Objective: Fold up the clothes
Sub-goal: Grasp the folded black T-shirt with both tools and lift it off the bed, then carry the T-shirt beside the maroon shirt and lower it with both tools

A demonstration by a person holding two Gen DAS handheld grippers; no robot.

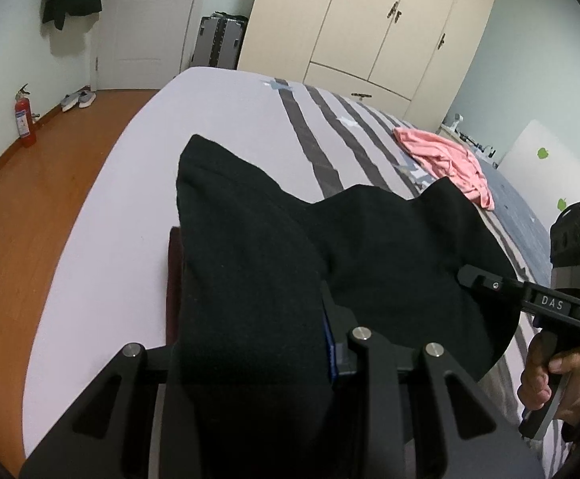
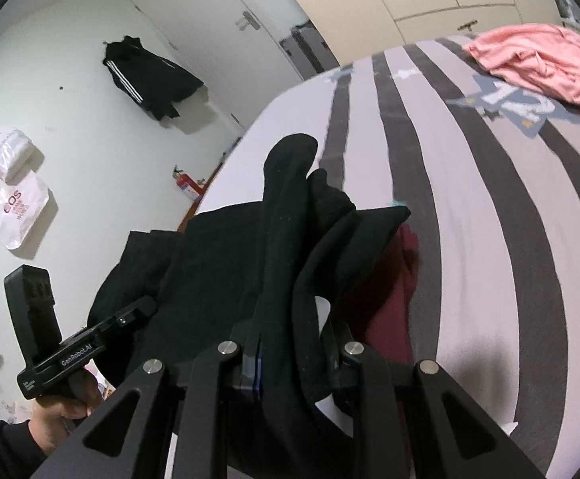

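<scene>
A black garment (image 1: 369, 239) hangs stretched between my two grippers above the striped bed (image 1: 230, 119). My left gripper (image 1: 258, 319) is shut on one bunched edge, and the cloth drapes over its fingers and hides most of them. At the right of the left wrist view, my right gripper (image 1: 469, 277) pinches the other edge, with a hand on its handle. In the right wrist view the right gripper (image 2: 290, 319) is shut on a fold of the black garment (image 2: 290, 207); the left gripper (image 2: 144, 309) grips it at lower left. A dark red garment (image 2: 393, 287) lies on the bed underneath.
A crumpled pink garment (image 1: 445, 159) lies farther up the bed. A cream wardrobe (image 1: 369, 20), a white door (image 1: 150, 20) and a grey suitcase (image 1: 218, 40) stand beyond it. On the wooden floor (image 1: 30, 199) are a red fire extinguisher (image 1: 24, 119) and shoes (image 1: 78, 99).
</scene>
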